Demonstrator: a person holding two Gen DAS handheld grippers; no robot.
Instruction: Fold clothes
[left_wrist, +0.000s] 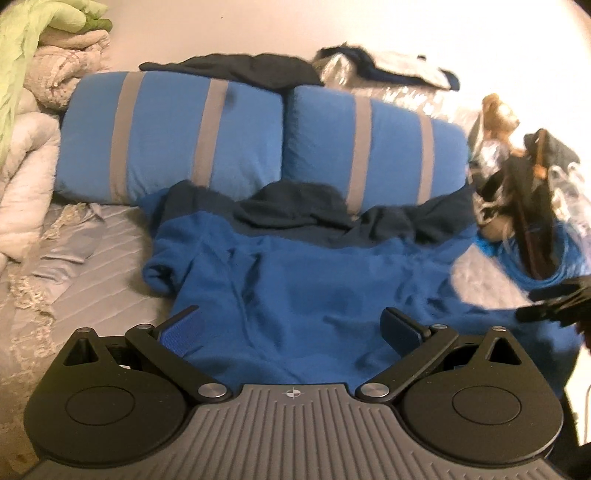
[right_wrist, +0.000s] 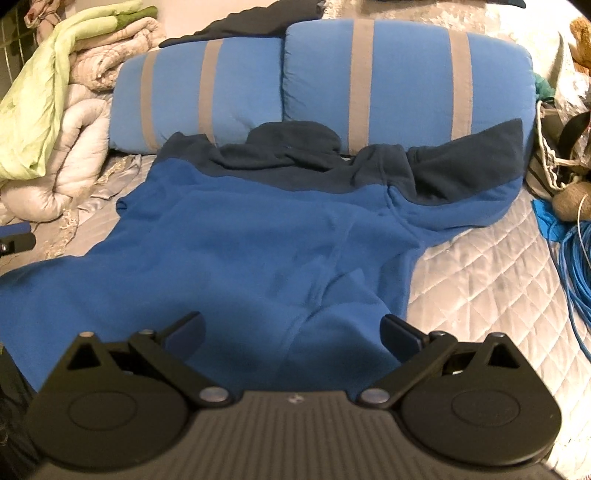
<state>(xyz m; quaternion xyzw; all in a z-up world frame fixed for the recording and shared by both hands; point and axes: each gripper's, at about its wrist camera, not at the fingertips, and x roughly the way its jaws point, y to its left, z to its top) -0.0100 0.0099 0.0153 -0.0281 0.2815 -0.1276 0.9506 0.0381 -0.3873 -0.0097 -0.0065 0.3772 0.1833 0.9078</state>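
Both wrist views low over hoodie (left_wrist: 295, 280)

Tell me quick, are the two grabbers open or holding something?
Left gripper: open, holding nothing, above the blue hoodie.
Right gripper: open, holding nothing, above the same hoodie.

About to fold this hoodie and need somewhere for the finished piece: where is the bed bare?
Bare quilt lies between the hoodie and the blue cable. Another strip runs left of the hoodie, below the pillows. The blankets crowd the far left.
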